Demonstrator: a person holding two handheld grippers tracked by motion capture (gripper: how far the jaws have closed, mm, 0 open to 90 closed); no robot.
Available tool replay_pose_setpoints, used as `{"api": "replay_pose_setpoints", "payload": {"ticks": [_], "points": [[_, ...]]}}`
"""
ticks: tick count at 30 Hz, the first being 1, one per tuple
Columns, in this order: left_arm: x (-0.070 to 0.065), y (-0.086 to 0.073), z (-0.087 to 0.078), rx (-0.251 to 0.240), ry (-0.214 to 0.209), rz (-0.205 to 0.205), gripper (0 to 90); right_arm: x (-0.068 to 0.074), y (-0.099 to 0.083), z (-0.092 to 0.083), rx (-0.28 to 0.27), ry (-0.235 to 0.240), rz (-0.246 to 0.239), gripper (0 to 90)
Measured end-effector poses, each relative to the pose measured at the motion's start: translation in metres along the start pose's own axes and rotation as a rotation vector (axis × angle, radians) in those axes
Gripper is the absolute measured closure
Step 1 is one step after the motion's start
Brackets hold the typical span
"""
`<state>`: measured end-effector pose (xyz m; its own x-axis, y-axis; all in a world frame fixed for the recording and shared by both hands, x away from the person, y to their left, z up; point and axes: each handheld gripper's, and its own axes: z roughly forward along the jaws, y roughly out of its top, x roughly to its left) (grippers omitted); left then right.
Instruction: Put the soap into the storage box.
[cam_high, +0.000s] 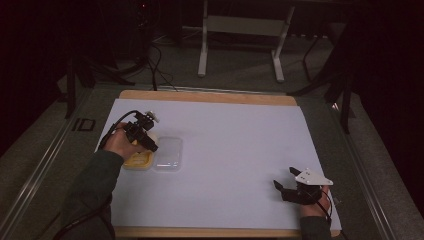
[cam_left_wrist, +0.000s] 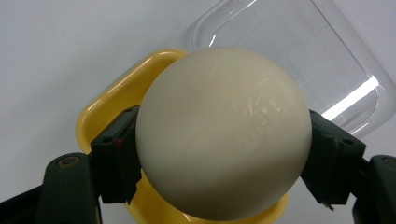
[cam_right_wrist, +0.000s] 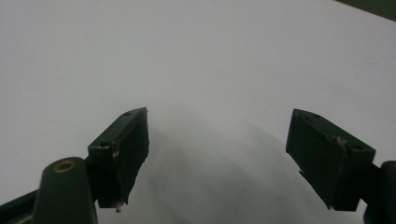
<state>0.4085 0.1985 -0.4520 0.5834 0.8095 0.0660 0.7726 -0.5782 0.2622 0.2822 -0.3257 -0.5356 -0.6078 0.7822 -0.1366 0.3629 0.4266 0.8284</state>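
A smooth cream ball (cam_left_wrist: 224, 135) sits between the pads of my left gripper (cam_left_wrist: 224, 158), which is shut on it from both sides. Right below the ball lies a yellow tray (cam_left_wrist: 105, 105) with rounded corners. In the high view my left gripper (cam_high: 148, 141) hovers over the yellow tray (cam_high: 136, 161) at the left of the table. A clear plastic lid (cam_left_wrist: 303, 56) lies flat beside the tray; the high view shows this clear lid (cam_high: 168, 153) to its right. My right gripper (cam_right_wrist: 217, 158) stands open over bare white surface, and in the high view the right gripper (cam_high: 284, 189) rests near the front right corner.
A white sheet (cam_high: 235, 140) covers the wooden tabletop, whose edge (cam_high: 210, 97) shows at the back. Beyond the table stand the legs of a white frame (cam_high: 202, 55) and several cables on a grey floor.
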Motion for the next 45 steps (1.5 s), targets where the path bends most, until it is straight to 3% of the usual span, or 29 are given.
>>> {"api": "replay_pose_setpoints", "payload": {"ticks": [24,38,43,45], "points": [[0.009,-0.014,0.014,0.027,-0.027,-0.04,24.8,0.0,0.0,0.0,0.001,0.0,-0.001,21.2],[0.02,-0.024,0.021,0.053,-0.019,-0.07,24.8,0.0,0.0,0.0,0.001,0.0,-0.001,21.2],[0.022,-0.028,0.023,0.052,-0.037,-0.067,24.8,0.0,0.0,0.0,0.001,0.0,-0.003,21.1],[0.021,-0.028,0.023,0.049,-0.028,-0.047,24.7,0.0,0.0,0.0,0.002,0.0,-0.004,21.2]]}}
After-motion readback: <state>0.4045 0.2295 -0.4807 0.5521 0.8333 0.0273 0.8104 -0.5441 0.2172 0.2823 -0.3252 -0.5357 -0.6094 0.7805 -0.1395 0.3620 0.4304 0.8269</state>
